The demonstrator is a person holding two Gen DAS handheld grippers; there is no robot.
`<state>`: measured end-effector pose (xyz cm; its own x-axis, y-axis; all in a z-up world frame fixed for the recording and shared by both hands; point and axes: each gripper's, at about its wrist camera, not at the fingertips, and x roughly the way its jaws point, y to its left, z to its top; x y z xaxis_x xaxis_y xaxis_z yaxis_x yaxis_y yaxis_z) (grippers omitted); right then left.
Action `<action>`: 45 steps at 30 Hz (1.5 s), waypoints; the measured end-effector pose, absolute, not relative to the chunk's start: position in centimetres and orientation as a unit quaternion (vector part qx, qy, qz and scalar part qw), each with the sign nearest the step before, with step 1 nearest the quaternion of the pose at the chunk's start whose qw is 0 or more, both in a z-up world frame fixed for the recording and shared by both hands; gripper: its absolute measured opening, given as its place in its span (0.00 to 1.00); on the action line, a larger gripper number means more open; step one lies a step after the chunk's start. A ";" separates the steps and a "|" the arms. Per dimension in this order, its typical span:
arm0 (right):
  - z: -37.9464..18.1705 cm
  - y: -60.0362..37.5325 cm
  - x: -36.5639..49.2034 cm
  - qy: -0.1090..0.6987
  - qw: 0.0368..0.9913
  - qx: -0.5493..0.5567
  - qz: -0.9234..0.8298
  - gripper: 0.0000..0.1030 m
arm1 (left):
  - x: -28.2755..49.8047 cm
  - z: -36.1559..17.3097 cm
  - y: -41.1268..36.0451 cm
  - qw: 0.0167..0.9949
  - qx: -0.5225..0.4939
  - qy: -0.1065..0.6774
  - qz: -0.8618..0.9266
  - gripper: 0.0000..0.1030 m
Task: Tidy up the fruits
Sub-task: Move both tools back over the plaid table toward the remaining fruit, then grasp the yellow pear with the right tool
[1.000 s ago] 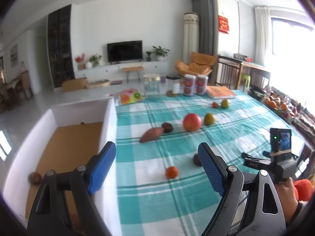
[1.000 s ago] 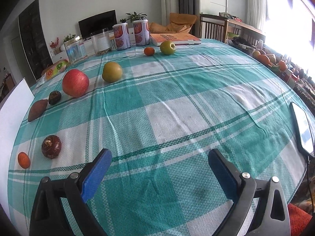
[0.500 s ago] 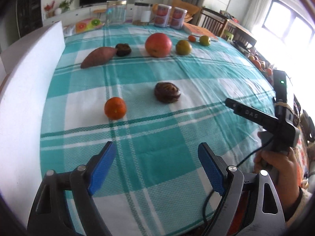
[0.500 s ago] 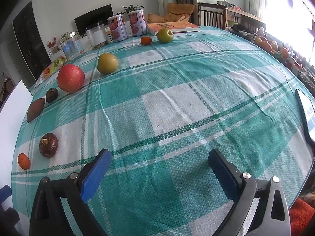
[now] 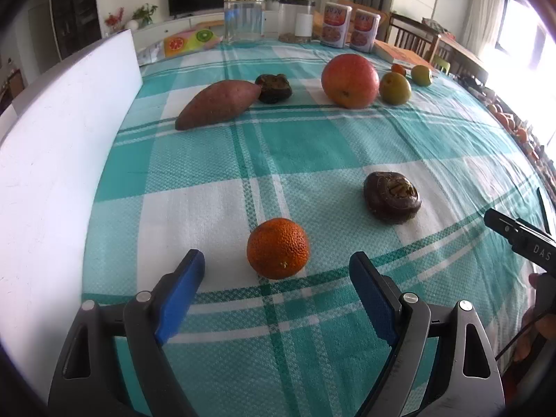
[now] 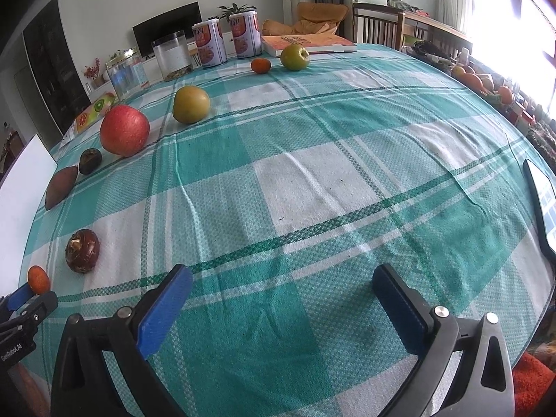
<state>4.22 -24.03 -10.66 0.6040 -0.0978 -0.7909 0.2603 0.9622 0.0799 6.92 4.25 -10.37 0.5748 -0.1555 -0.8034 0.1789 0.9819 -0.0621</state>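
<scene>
My left gripper is open, low over the checked tablecloth, with a small orange just ahead between its blue fingertips, not touching. A dark brown round fruit lies to its right. Farther off lie a sweet potato, a dark lump, a big red apple, a yellow-green fruit, a green apple and a tiny orange. My right gripper is open and empty over bare cloth. The small orange shows at its far left.
A white box wall runs along the table's left side. Jars and cans stand at the far edge beside a book. A phone lies at the right edge. More fruit sits off the table, right.
My left gripper has swung away from the white box, dropped toward the table and closed in on the small orange. The right gripper has hardly moved.
</scene>
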 end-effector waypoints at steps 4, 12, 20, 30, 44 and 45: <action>-10.7 -24.3 4.1 0.438 0.888 0.100 -0.095 1.00 | 6.9 -10.7 3.8 0.893 0.037 0.440 -0.087 0.86; -7.8 -24.2 12.0 0.431 0.896 0.102 -0.036 0.99 | 7.0 -10.8 3.7 0.892 0.043 0.442 -0.089 0.90; -7.7 -25.1 23.3 0.408 0.872 0.268 0.037 0.87 | 7.0 -10.8 3.6 0.892 0.043 0.442 -0.088 0.90; -9.4 -22.6 26.2 0.460 0.854 0.244 0.018 0.45 | 7.1 -10.8 3.6 0.892 0.043 0.442 -0.089 0.90; -8.0 -23.7 9.5 0.449 0.880 0.155 0.027 0.45 | 7.1 -10.8 3.5 0.892 0.043 0.442 -0.088 0.91; -8.4 -23.3 8.2 0.449 0.882 0.144 0.023 0.45 | 7.1 -10.8 3.6 0.892 0.043 0.442 -0.089 0.91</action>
